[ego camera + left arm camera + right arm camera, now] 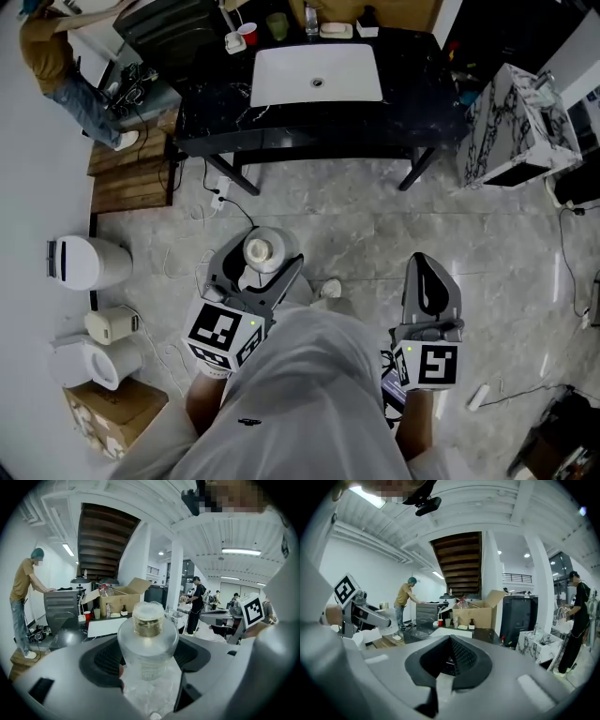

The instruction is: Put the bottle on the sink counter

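Presently, the bottle (147, 641) is gripped by the left hand-held gripper (257, 270); the right hand-held gripper (429, 279) is seen closed and empty, well apart from the counter (412, 70).

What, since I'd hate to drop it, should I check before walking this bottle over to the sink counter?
1. The bottle sits between the jaws of the left gripper: ok.
2. The cap is on and the bottle stands upright: ok.
3. The grip is firm enough for the walk: cannot tell.
4. The right gripper is shut and empty: ok.
5. There is a bare spot on the counter beside the basin: ok.
6. The floor ahead is free: not ok, a cable lies in front of the counter.
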`<act>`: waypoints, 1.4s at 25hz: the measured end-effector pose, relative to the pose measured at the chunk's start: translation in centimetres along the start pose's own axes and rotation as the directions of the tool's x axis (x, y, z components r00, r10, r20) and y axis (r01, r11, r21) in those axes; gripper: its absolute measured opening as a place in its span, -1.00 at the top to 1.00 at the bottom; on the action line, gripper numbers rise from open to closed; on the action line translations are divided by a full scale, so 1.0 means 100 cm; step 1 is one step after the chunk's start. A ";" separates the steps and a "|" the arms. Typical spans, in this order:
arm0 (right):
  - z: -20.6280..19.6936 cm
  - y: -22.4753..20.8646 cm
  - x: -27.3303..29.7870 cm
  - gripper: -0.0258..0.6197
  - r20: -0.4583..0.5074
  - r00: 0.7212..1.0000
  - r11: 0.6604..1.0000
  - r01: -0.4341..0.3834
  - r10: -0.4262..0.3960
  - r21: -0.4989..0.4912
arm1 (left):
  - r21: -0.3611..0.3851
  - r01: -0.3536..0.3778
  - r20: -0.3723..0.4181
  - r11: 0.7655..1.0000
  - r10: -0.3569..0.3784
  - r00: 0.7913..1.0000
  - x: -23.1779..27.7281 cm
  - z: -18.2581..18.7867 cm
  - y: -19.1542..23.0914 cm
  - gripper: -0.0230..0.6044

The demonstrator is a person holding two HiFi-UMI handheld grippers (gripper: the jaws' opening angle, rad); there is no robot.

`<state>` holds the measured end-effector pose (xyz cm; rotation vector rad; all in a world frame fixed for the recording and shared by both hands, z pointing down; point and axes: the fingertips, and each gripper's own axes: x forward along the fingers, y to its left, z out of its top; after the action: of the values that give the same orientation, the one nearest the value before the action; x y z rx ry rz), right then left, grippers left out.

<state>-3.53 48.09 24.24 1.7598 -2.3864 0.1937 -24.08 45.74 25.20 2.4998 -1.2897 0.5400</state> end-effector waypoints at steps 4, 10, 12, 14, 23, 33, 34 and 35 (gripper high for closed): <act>0.003 -0.010 -0.002 0.89 0.031 1.000 0.998 0.000 -0.002 0.070 | 0.000 0.013 0.005 1.000 -0.013 1.000 0.009 0.009 -0.007 -0.14; -0.002 -0.019 0.014 0.89 0.004 0.999 0.994 0.038 -0.038 0.103 | 0.029 0.040 -0.007 0.999 -0.040 0.999 0.031 0.013 -0.003 -0.14; -0.001 -0.019 0.021 0.89 0.010 0.999 0.995 0.041 -0.042 0.087 | 0.037 0.051 -0.008 0.998 -0.051 0.999 0.042 0.016 0.000 -0.14; -0.001 -0.021 0.030 0.89 0.005 0.999 0.994 0.050 -0.051 0.092 | 0.050 0.060 -0.006 0.997 -0.059 0.998 0.053 0.021 0.005 -0.14; 0.014 -0.032 0.098 0.89 -0.013 0.996 0.993 0.087 -0.087 0.085 | 0.061 0.118 -0.001 0.991 -0.118 0.993 0.113 0.058 0.044 -0.14; 0.046 -0.052 0.166 0.89 0.003 0.984 0.982 0.180 -0.181 0.056 | 0.067 0.231 -0.005 0.971 -0.232 0.973 0.183 0.095 0.087 -0.14; 0.051 -0.053 0.170 0.89 0.012 0.980 0.980 0.198 -0.198 0.039 | 0.069 0.242 -0.001 0.968 -0.242 0.970 0.189 0.099 0.092 -0.14; 0.055 -0.054 0.173 0.89 0.023 0.976 0.976 0.217 -0.218 0.034 | 0.071 0.253 0.003 0.965 -0.254 0.967 0.194 0.102 0.096 -0.14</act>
<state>-3.68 29.19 22.56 2.0324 -2.1964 0.1809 -19.62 22.20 25.41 2.6757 -0.9474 0.5175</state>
